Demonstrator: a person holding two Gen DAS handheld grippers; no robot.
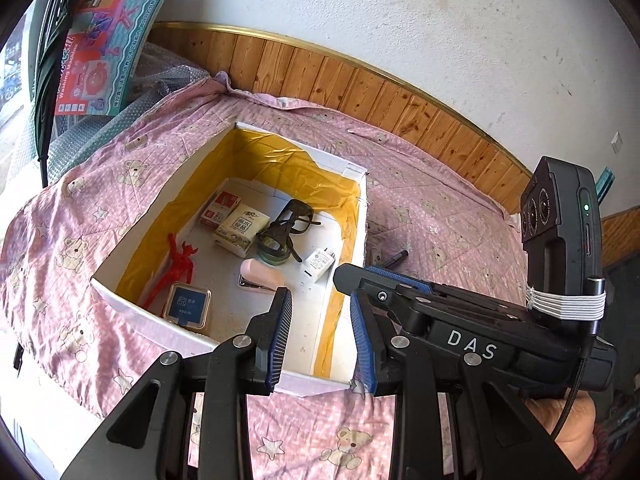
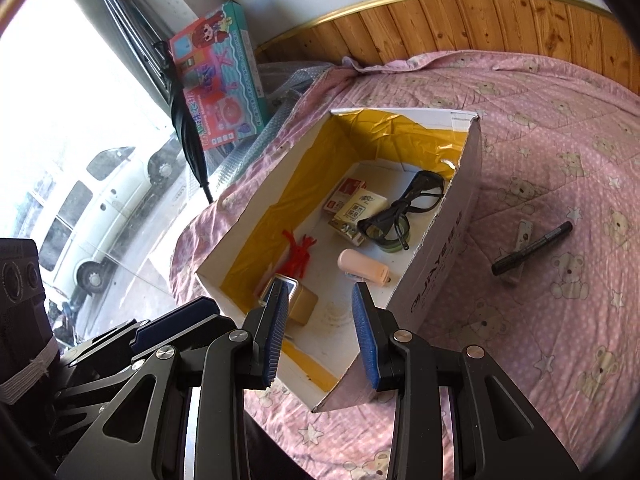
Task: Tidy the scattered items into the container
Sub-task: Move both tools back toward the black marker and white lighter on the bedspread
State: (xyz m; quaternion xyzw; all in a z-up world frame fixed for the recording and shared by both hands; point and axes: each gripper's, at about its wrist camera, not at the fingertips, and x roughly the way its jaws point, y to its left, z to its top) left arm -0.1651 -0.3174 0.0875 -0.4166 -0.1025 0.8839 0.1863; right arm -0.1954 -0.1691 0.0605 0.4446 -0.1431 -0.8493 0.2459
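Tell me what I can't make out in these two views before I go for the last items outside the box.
- White charger: seen in the left wrist view only; in the right wrist view the box wall hides it.
- Pale item under the black marker: too small to identify; in the left view, box and right gripper mostly hide both.
- Gold tin: left finger of the right gripper covers part.

Behind the work you have a pink bedsheet (image 2: 552,160) printed with bears and stars, spread over the bed. A wooden headboard (image 1: 360,80) with a gold trim edge curves along the white wall (image 1: 400,12). At the far corner a colourful toy washing-machine box (image 2: 224,76) leans upright beside a folded dark umbrella (image 2: 188,120), with bubble wrap (image 1: 80,136) bunched below them. Through the window you see a white car (image 2: 100,208) parked outside.
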